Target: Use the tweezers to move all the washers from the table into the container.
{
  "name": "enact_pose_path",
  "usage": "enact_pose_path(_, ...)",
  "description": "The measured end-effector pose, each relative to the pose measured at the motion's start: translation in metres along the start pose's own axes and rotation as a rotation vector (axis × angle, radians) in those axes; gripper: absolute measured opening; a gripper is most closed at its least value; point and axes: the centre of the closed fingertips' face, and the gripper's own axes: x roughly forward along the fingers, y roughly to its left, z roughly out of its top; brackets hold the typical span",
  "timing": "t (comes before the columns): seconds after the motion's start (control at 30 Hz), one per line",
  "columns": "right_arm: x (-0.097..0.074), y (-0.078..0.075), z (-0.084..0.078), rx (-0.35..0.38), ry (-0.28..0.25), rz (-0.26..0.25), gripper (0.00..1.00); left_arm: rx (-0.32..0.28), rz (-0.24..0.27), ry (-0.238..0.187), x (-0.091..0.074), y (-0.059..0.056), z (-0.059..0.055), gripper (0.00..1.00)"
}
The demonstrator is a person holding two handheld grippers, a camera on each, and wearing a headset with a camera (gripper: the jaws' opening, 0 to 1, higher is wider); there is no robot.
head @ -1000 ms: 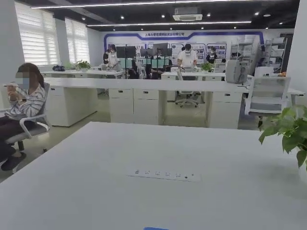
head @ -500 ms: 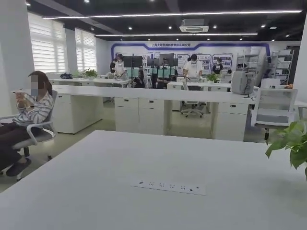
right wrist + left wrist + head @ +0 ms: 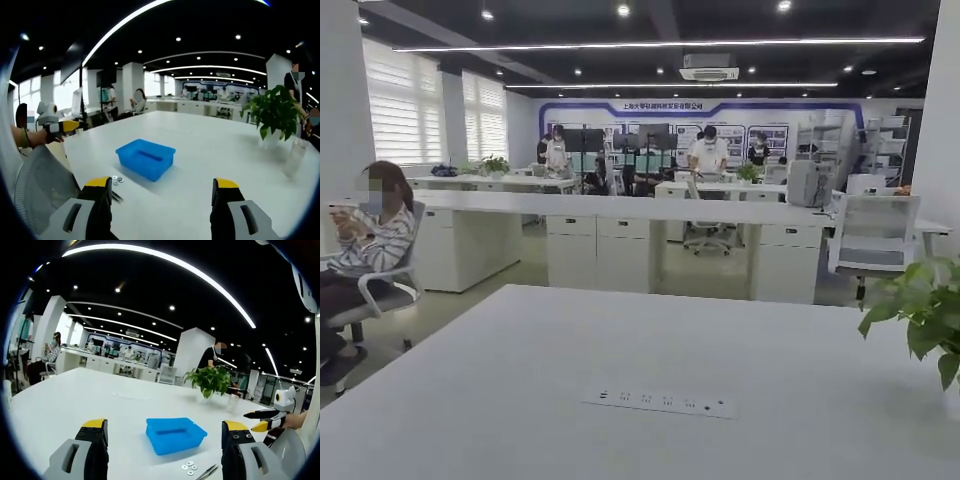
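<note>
Head view is taking in a long white table [image 3: 520,380] with a power strip [image 3: 660,402] set flush in its top. A leafy plant [image 3: 920,310] is leaning in from the right edge, and a person [image 3: 370,235] is sitting in a chair off to the left. More people are standing among the desks by the far wall. Left gripper view is looking along the tabletop: the left gripper [image 3: 165,426] is being held low over the table, its 2 yellow-tipped jaws standing wide apart with nothing between them. Ahead of the jaws a blue container [image 3: 175,434] is sitting open-topped on the table. The washers [image 3: 189,467] are lying in a small cluster on the bare tabletop just on the near side of the container, not touching it. The tweezers [image 3: 207,472] are lying flat right beside them, nobody gripping them. Right gripper view is facing the same container from another side: the right gripper [image 3: 162,183] is likewise gaping, 2 jaws spread wide and holding nothing. The washers and tweezers are lying near its left jaw, between it and the container. Each gripper is showing at the edge of the other's view, well apart from the container. A clear glass [image 3: 295,157] is standing near the plant.
</note>
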Motion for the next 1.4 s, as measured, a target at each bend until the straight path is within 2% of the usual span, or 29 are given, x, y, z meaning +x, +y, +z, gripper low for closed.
enact_pose_path(0.3, 0.0, -0.002, 0.0, 0.002, -0.001, -0.003, 0.81, 0.007, -0.001, 0.008, 0.0, 0.0, -0.001, 0.95)
enact_pose_path(0.57, -0.003, -0.012, 0.001, 0.008, -0.016, -0.048, 0.81, 0.015, -0.01, 0.03, 0.001, -0.001, -0.006, 0.95)
enact_pose_path(0.7, -0.003, -0.011, 0.003, 0.022, -0.034, -0.032, 0.8, -0.001, -0.018, 0.037, 0.002, -0.001, -0.008, 0.94)
enact_pose_path(0.83, -0.002, -0.009, 0.002, 0.023, -0.031, -0.023, 0.8, 0.008, -0.024, 0.051, 0.002, -0.002, -0.01, 0.93)
enact_pose_path(1.23, -0.004, -0.013, 0.005, 0.068, -0.044, -0.033, 0.8, 0.014, -0.037, 0.056, 0.001, -0.007, -0.01, 0.92)
enact_pose_path(1.33, -0.004, -0.016, 0.004, 0.073, -0.038, -0.045, 0.8, 0.015, -0.055, 0.088, 0.002, -0.009, -0.015, 0.9)
enact_pose_path(1.4, -0.005, -0.018, 0.001, 0.084, -0.026, -0.053, 0.79, -0.009, -0.098, 0.183, 0.001, -0.015, -0.03, 0.86)
